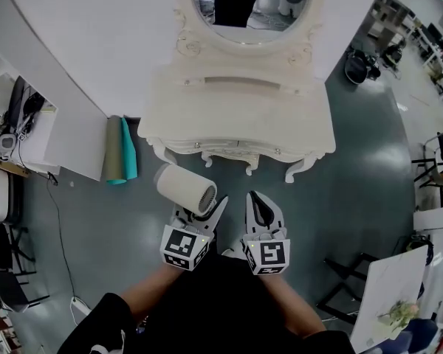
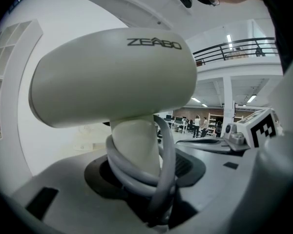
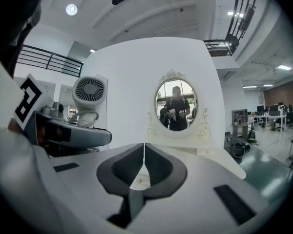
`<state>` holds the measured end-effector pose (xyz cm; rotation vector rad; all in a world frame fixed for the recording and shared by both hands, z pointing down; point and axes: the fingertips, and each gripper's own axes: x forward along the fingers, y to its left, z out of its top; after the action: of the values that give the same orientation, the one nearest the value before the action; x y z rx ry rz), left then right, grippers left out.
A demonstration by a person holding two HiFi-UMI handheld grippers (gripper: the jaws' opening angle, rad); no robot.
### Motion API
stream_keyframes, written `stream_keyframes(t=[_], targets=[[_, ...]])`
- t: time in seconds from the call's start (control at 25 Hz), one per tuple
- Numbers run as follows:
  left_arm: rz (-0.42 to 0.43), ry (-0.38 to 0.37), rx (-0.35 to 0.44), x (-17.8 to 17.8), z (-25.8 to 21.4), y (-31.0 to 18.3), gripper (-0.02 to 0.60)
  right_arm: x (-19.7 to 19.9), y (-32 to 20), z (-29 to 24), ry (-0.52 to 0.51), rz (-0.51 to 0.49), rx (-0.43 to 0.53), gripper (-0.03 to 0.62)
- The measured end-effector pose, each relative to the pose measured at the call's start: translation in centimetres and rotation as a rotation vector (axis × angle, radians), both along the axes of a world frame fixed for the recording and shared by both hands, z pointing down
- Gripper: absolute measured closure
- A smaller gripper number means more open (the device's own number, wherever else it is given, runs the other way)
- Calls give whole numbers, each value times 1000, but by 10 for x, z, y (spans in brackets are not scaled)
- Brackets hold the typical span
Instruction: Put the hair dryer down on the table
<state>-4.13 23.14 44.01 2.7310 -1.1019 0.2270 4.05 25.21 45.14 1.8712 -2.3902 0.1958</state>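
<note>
The left gripper (image 1: pixel 205 216) is gripping the cream hair dryer (image 1: pixel 185 188) by its cord-wrapped handle (image 2: pixel 135 147). The right gripper (image 1: pixel 259 202) is sitting closed and empty. The table (image 1: pixel 236 120) is standing at twelve o'clock.

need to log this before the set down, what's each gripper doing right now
Left gripper: closed on the handle of the hair dryer.
Right gripper: tongs shut, empty.

The hair dryer (image 1: pixel 186 189) sits in the left gripper (image 1: pixel 201 211), the right gripper (image 1: pixel 258 199) just right of it. Ahead stands the dressing table (image 1: pixel 236 116), mirror (image 1: pixel 245 2) at its back, rolls (image 1: pixel 122 150) at its left.
</note>
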Motion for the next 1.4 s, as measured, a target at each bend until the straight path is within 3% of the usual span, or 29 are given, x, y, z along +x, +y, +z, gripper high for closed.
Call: stream_keyframes(t=[0.2,0.68,0.92,1.24,1.4], targets=[[20,-6,1,5,0,-36,347,2,-44,-11,89,2,27,574],[42,-27,-22,-6,9,-133,347,7,-136,-26,83,66,2,574],[105,-82,29,-9,7,-175,347,-1,-181,-25,48,99,-25,574],[148,-35,-4,-8,9,-225,347,-7,-235,-29,19,148,-29,574],[141,-58,35,-21,3,-247,347,-9,-257,-34,32,165,-23,574]])
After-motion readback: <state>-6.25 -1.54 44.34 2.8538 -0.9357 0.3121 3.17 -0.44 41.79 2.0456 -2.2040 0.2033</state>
